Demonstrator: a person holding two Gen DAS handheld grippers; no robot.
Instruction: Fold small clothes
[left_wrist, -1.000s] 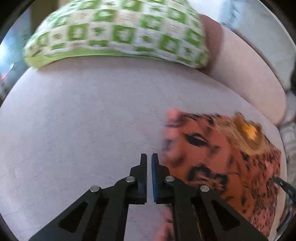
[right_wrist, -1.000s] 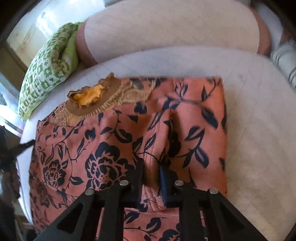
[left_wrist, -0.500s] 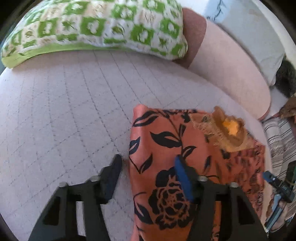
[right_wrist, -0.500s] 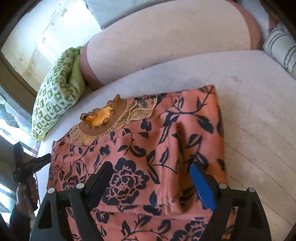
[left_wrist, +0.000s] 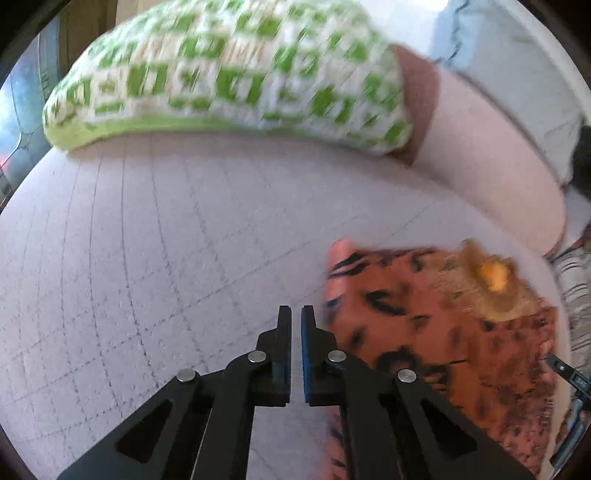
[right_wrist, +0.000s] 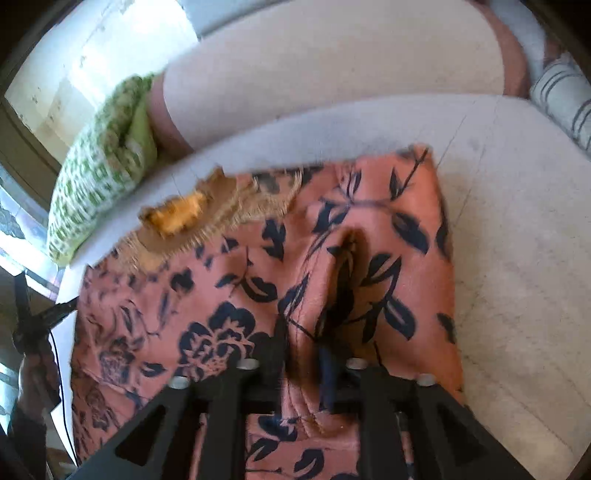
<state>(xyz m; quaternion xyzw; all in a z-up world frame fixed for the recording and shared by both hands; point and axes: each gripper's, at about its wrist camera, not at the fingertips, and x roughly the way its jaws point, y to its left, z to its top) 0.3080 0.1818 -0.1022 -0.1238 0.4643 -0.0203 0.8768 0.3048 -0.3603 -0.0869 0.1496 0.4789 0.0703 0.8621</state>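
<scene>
The right gripper (right_wrist: 301, 354) is pinching a raised ridge of the salmon floral garment (right_wrist: 388, 229) at lower centre. The garment is lying roughly squared on the quilted cushion (left_wrist: 147, 258), probably partly folded. The left gripper (left_wrist: 295, 325) is hovering pressed together, holding nothing. No readable writing is showing.

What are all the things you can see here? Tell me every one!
Floral garment: one, orange-pink with dark flowers and a fringed tan neckline, lying on the quilted seat.
Patterned cushion: one, green and white, at the seat's far end.
Quilted seat: one, pale pink-grey, under everything.
Bolster backrest: one, pale pink, behind the garment.
Striped pillow: one, white with dark stripes, far right.
Left gripper: black, shut, empty, beside the garment.
Right gripper: black, shut on a fold of the garment.
</scene>
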